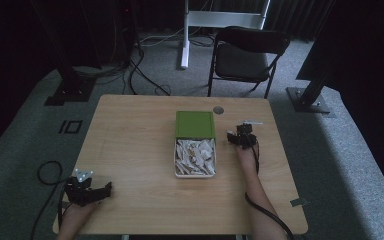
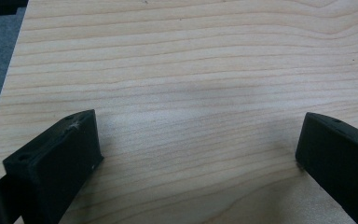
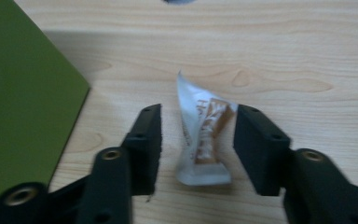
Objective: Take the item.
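- Nearest us, the left gripper (image 1: 91,189) rests low at the table's (image 1: 135,150) near-left corner; in the left gripper view its blocky black jaws stand wide apart with nothing but bare, pale wood grain between them.
- The table top is smooth light wood with rounded corners, and the whole left half lies open.
- At mid-table sits a white rectangular tray (image 1: 195,157) heaped with pale, crinkly sachets; its flat green lid (image 1: 195,124) lies touching the tray's far end.
- The right gripper (image 1: 241,136) is just right of the lid. In the right gripper view its jaws are partly open around a small white sachet (image 3: 204,140) with brown print, which lies on the wood between them; we cannot tell if either jaw touches it.
- Beyond, a small round grey disc (image 1: 218,110) lies near the far edge.
- Past the table, a black folding chair (image 1: 247,55) stands on grey carpet.
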A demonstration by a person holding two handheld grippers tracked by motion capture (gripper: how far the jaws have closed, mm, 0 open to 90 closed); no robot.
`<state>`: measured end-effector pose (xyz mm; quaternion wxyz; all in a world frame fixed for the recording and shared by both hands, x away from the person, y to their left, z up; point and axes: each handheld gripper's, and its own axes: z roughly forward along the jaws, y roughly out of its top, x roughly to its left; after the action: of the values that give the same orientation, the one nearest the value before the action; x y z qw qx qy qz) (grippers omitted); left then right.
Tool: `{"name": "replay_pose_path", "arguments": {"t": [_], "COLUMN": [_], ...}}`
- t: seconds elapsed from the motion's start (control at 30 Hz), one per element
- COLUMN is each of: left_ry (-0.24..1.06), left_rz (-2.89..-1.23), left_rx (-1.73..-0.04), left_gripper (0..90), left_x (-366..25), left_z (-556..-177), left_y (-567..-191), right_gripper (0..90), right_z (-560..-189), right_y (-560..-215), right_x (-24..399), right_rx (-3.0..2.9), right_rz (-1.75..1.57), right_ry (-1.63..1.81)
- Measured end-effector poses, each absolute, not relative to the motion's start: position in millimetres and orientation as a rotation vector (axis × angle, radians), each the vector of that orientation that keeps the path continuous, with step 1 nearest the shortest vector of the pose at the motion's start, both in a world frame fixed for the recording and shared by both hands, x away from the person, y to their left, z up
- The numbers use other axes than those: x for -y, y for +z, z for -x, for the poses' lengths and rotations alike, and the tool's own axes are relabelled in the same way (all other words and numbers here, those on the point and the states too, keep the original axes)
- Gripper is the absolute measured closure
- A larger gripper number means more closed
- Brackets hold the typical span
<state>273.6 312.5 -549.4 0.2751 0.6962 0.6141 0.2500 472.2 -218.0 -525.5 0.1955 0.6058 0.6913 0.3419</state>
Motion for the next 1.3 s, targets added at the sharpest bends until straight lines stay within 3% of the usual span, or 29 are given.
{"name": "replay_pose_path", "arguments": {"t": [0.4, 0.63, 1.3], "left_ry": [0.672, 0.672, 0.672], "left_rz": [-1.874, -1.874, -1.874], "left_rx": [-1.651, -1.650, -1.650], "left_gripper": [0.7, 0.7, 0.7], "left_x": [-312.6, -312.6, -312.5], "left_z": [-273.6, -273.6, -273.6], "left_y": [-549.3, -549.3, -549.3], "right_gripper": [22.7, 11.8, 11.7], "right_z": [-453.7, -439.7, -390.1], "right_y": [-513.4, -523.6, -541.9], "right_x": [234.7, 246.5, 279.8], "right_rx": [-1.931, -1.906, -1.899], "right_rz": [-1.709, -1.732, -1.721], "right_ry": [1.016, 0.939, 0.922]}}
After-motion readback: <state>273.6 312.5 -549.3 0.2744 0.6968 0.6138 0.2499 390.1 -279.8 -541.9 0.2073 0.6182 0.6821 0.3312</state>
